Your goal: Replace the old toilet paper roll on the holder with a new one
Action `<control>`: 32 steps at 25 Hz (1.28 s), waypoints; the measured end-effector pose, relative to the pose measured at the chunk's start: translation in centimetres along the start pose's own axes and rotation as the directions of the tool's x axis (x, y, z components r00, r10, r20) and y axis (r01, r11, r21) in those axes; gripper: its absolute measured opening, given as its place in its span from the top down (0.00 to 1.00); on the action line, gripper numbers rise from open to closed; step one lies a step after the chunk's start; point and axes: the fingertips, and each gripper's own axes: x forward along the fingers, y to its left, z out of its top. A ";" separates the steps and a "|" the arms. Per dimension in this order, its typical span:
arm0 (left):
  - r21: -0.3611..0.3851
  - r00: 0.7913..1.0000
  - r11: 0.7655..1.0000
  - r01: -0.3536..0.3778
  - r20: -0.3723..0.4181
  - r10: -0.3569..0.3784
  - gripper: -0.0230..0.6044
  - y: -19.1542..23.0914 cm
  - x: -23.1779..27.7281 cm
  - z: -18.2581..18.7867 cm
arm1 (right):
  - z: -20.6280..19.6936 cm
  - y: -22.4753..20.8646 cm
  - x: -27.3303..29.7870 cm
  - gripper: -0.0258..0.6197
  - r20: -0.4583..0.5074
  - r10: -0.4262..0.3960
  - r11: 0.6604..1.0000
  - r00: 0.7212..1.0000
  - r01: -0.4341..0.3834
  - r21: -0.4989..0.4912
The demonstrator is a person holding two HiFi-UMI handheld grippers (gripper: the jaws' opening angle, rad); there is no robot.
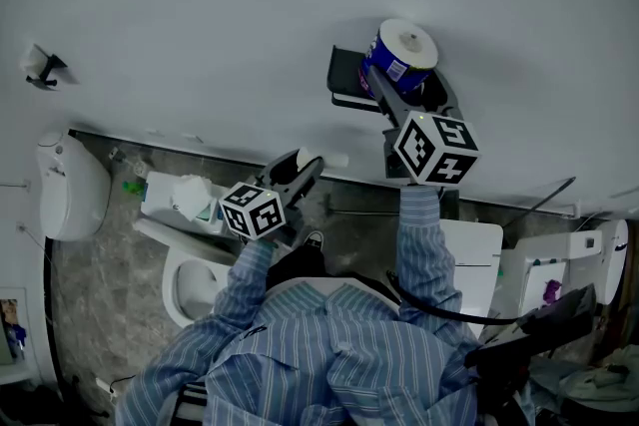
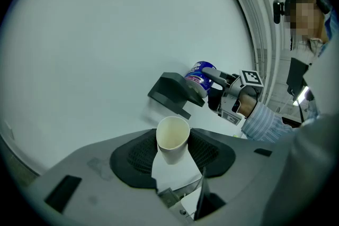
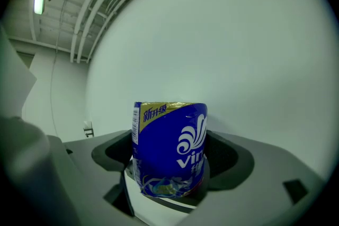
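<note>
- Our right claw is pinching the new roll, which is in its blue wrapper with white lettering. In the right gripper view the roll stands upright between the two dark pads, with plain pale wall behind it.
- In the head view that roll is held up at the wall, right against the right-hand end of the dark holder. Its white end with the core hole faces up at the camera. We can't tell whether the roll actually touches the holder or is just beside it.
- Our left claw is clamped on the cardboard tube, the bare core with no paper on it. Its open end points away from the camera, and it looks a bit squashed into an oval.
- The left claw sits lower and to the left of the holder, well apart from it. The left gripper view shows the holder and the wrapped roll further along the wall.
- Both claws point at the wall, and striped blue sleeves lead up to them.
- The toilet is down at lower left in the head view.
</note>
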 end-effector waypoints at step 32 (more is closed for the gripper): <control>-0.003 0.997 0.999 0.044 -0.060 -0.044 0.68 0.1 1.5 -0.7 | -8.7 -9.5 -10.4 0.32 0.076 -0.114 0.731 0.991 0.031 0.682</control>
